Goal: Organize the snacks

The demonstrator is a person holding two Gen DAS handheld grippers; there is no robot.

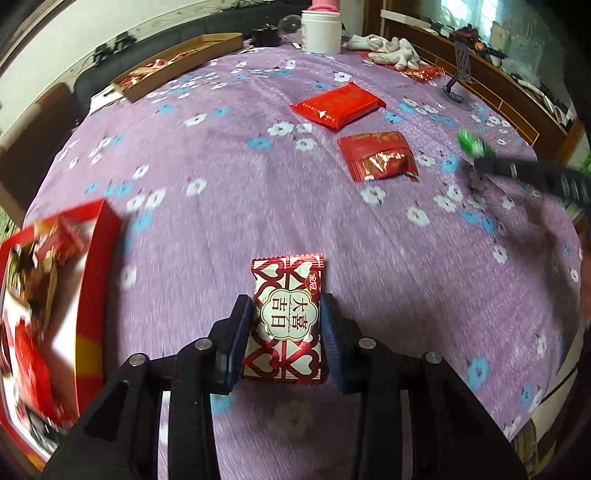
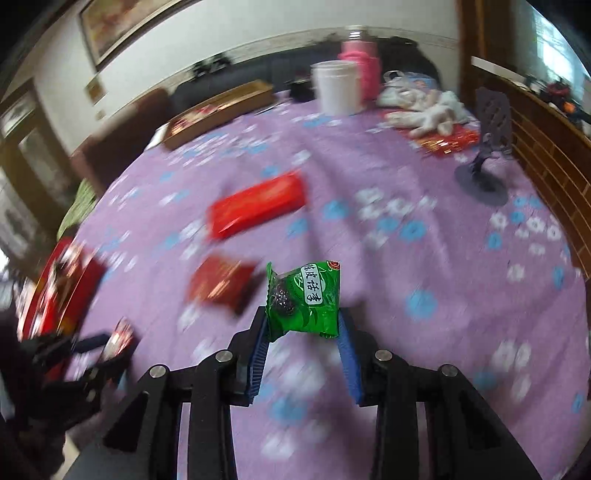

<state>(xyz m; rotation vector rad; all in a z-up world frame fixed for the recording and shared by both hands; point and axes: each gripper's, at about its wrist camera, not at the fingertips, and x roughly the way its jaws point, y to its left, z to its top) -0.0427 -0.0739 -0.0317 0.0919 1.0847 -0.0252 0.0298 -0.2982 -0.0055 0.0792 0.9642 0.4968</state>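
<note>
The red-and-white foil snack packet with a heart pattern and a cream label (image 1: 285, 320) sits clamped between the pads of the left gripper (image 1: 286, 332), pinched across its narrow width so the long axis runs forward and the sealed ends stay free — a hold that should let it drop flat when let go. It hangs above the purple flowered tablecloth (image 1: 229, 206), clear of it. The open red cardboard box with a white interior (image 1: 92, 280), already holding red wrappers, lies close on the left; I judge it the place this packet is bound for.

The right gripper (image 2: 303, 325) grasps the green plastic snack pouch with dark fruit printed on it (image 2: 304, 299) by its lower edge, so most of the pouch stands up past the fingertips. Its jaws are tight on it, and the pouch is likewise off the cloth.

Two more snacks lie on the cloth: a flat red rectangular packet (image 1: 338, 105) and, nearer, a smaller red foil packet, crumpled at one end (image 1: 378, 157) — well apart from each other and from both grippers.

Room is generous in the middle of the cloth. The box's raised red wall is the one edge to clear. At the far side stand a white plastic tub (image 1: 320, 31), a shallow wooden tray (image 1: 177, 62) and a grey metal stand (image 1: 460, 74), all out of the way.
</note>
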